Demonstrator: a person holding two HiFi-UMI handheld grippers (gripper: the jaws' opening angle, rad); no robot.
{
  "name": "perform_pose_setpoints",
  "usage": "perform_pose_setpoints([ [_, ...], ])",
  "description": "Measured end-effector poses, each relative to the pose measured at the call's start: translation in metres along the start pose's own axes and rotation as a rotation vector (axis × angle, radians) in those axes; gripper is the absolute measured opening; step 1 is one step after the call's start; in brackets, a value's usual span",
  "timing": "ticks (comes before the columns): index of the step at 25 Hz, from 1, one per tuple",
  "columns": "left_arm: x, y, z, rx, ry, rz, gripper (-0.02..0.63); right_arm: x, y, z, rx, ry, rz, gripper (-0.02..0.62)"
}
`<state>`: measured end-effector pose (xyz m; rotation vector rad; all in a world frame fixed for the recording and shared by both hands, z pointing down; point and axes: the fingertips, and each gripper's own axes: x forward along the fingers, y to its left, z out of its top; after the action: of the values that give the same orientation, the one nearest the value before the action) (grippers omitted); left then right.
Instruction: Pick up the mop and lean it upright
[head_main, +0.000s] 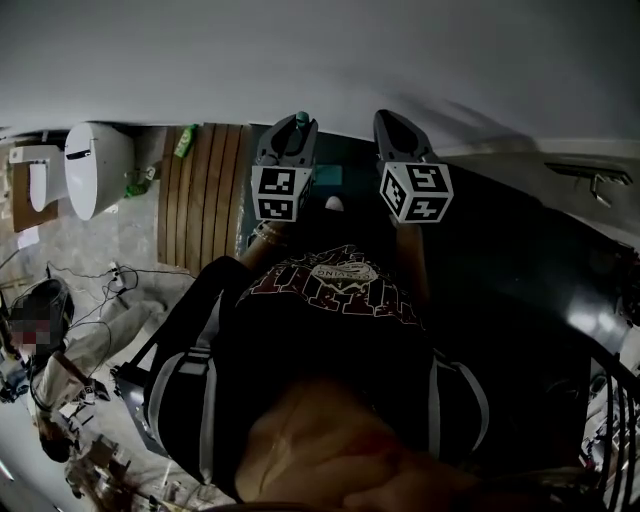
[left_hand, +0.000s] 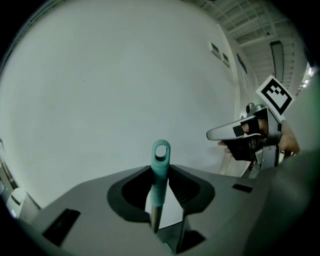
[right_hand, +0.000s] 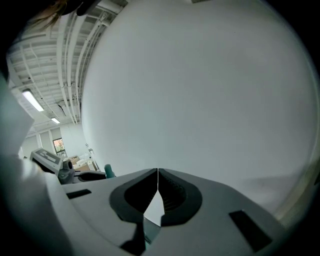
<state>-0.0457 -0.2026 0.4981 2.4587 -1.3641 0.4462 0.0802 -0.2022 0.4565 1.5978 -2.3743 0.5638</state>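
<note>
Teal at the tip, and clamping right there: gripping the mop (left_hand: 161, 155) with the left claw (left_hand: 160, 172), pressing both jaws onto the handle just under its holed end and holding the shaft nearly upright. Gripping this high probably for steering the top end toward the wall (left_hand: 125, 75) straight ahead of the claw, ready for leaning. Not able to tell whether touching that wall yet. Holding the right claw (right_hand: 158, 174) just to the right of the left one, jaws pressed together on nothing. Judging by that, standing by as a spare rather than sharing the load. Seeing nothing of the mop's lower end, hidden somewhere below the claw. Counting: one mop, two claws, one wall.
</note>
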Motion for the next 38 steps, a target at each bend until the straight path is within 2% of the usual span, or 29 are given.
perform_pose_setpoints([
  [15,-0.048,-0.021,-0.021,-0.005,-0.022,0.016,0.152,-0.020,0.036,-0.015,-0.029,0.003,0.075,0.018],
  [38,-0.062,-0.024,-0.026,-0.025,-0.043,0.019,0.152,-0.033,0.041,-0.019,-0.034,0.003,0.077,0.018],
])
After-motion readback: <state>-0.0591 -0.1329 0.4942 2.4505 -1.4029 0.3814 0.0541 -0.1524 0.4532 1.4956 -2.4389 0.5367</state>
